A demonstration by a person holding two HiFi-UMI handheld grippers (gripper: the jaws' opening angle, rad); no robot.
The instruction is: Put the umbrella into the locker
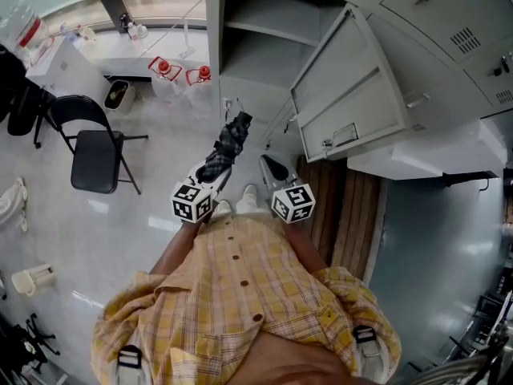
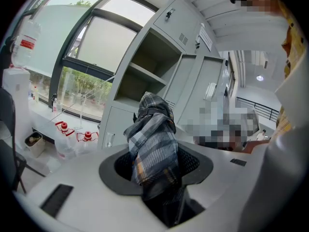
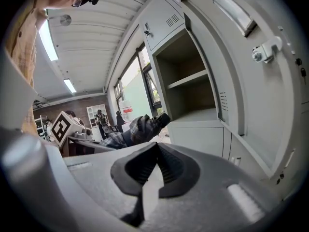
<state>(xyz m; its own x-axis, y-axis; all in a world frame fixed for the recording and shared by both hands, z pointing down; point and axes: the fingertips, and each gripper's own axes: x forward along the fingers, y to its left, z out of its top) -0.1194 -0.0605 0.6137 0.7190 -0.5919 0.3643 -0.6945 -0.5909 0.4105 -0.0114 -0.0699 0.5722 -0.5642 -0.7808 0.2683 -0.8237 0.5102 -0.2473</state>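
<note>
1. The folded umbrella (image 1: 228,144) is in the air in front of the open locker (image 1: 260,58). It is not yet inside.
2. The left gripper (image 1: 210,179) is clamped on the umbrella. Its view shows the jaws pressing the plaid cloth (image 2: 154,149) from both sides. Most of the umbrella's length sticks out past the jaws.
3. The right gripper (image 1: 269,167) has its jaws together with nothing between them (image 3: 157,146). It hangs just beside the left gripper, on the side of the open door (image 1: 353,95).
4. Handling, as a judgement: the umbrella looks light and easy for one gripper. The outside is soft, loose cloth, probably over a stiff core. The folds can bunch or slide under the pads, so a firm squeeze through to the core suits it. The present hold is near the end closest to the person, so the far end may swing. A hold nearer the middle would be steadier.
5. Its long axis runs along the left gripper's jaws, away from the person. The free end (image 3: 161,121) points at the locker front, near the open compartment. I cannot tell whether that end is the handle or the tip.
</note>
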